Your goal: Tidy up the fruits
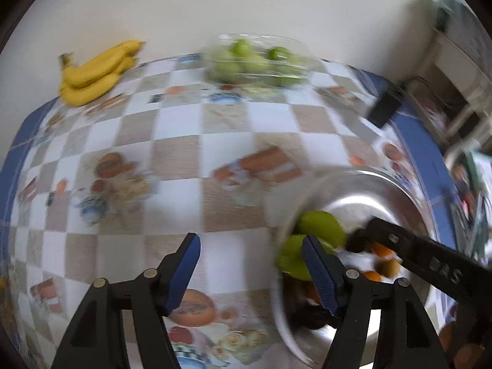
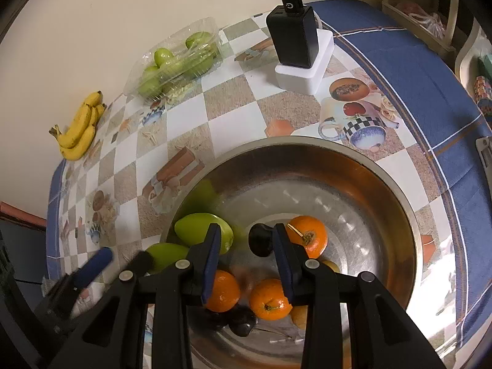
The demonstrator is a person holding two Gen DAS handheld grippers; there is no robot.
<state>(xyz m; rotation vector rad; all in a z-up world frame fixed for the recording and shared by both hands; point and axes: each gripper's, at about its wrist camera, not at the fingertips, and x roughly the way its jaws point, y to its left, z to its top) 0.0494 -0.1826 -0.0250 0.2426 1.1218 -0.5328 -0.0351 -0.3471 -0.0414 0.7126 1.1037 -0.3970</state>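
Right tool [image 2: 247, 261] spread above bowled oranges [image 2: 270, 299].

Oranges [image 2: 306, 235] lie in the bowl [image 2: 384, 190], bananas [image 2: 80, 129] far behind-left.

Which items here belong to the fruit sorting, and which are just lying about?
Job: metal bowl, oranges, green mangoes, dark plum, bananas, clear fruit tray.
Lying about: black charger, white box.
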